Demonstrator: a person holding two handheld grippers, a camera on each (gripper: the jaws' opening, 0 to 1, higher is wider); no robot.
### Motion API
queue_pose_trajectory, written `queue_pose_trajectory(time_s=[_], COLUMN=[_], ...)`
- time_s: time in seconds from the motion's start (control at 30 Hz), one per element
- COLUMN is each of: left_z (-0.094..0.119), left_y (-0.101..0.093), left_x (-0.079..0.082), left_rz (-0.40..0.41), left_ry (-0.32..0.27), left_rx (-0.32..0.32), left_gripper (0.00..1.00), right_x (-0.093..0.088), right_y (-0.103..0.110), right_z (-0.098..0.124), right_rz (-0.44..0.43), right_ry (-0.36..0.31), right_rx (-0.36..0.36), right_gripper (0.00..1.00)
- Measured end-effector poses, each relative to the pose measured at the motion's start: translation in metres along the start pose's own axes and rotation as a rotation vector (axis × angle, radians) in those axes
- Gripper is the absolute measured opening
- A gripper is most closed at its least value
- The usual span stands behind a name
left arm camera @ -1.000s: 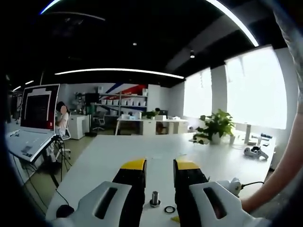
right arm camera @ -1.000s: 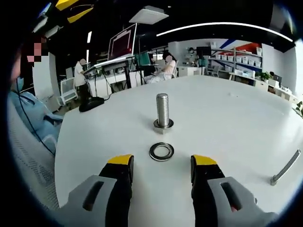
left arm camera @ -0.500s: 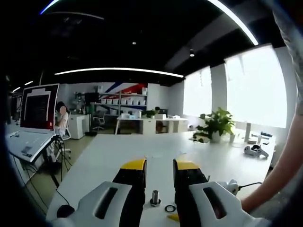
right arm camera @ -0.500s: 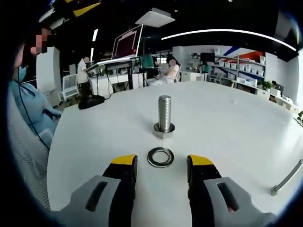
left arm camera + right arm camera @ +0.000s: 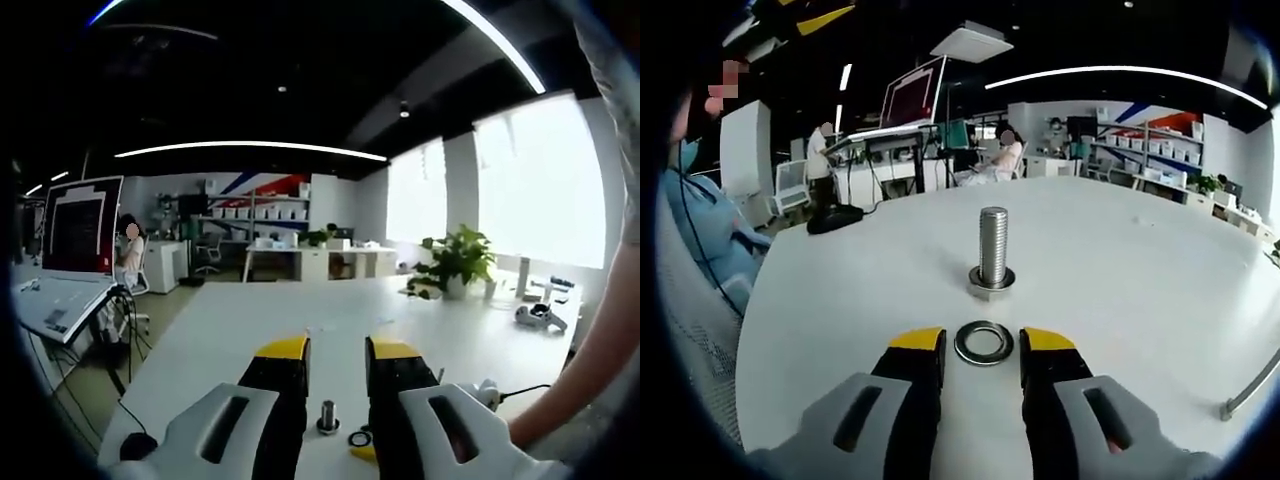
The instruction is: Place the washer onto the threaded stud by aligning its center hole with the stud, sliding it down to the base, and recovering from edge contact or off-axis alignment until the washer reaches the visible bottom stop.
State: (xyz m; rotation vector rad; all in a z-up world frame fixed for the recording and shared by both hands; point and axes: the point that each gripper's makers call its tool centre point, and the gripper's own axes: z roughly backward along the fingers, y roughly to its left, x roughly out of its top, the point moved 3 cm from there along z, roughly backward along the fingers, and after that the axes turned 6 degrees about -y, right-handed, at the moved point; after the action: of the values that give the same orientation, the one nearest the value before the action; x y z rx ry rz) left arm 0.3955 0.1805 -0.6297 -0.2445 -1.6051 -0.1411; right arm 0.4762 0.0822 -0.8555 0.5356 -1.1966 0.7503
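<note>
A steel threaded stud (image 5: 992,250) stands upright on its nut base on the white table (image 5: 1140,270). The flat metal washer (image 5: 983,343) lies on the table just in front of it, apart from the stud. My right gripper (image 5: 982,342) is open, and its yellow fingertips (image 5: 917,340) flank the washer closely on both sides. My left gripper (image 5: 338,350) is open and held higher and farther back. Between its jaws I see the stud (image 5: 327,416) and the washer (image 5: 359,438) far below, with a yellow tip of the right gripper (image 5: 362,453) beside the washer.
A metal bar (image 5: 1250,385) lies on the table at the right. A potted plant (image 5: 452,270) and small devices (image 5: 538,320) stand at the far side. A person's arm (image 5: 590,360) reaches in from the right. People sit at desks with monitors (image 5: 910,95) behind.
My right gripper has moved forward and its jaws have narrowed, so the tips now flank the washer. The left gripper has held still.
</note>
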Motion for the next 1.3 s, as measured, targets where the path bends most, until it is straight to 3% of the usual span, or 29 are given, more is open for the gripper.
queue_pose_trajectory(time_s=[0.1, 0.97, 1.3], left_z=[0.000, 0.000, 0.000], left_y=[0.000, -0.002, -0.002], left_x=[-0.001, -0.001, 0.000], left_rz=[0.001, -0.022, -0.024], left_ry=[0.005, 0.010, 0.008], left_rx=[0.000, -0.004, -0.003], left_gripper=[0.19, 0.19, 0.19], right_x=[0.001, -0.003, 0.011], right_y=[0.001, -0.006, -0.003], right_z=[-0.001, 0.005, 0.006], right_rz=[0.003, -0.001, 0.030], right_ry=[-0.003, 0.036, 0.010], right_rx=[0.009, -0.003, -0.006], right_gripper=[0.27, 0.26, 0.26])
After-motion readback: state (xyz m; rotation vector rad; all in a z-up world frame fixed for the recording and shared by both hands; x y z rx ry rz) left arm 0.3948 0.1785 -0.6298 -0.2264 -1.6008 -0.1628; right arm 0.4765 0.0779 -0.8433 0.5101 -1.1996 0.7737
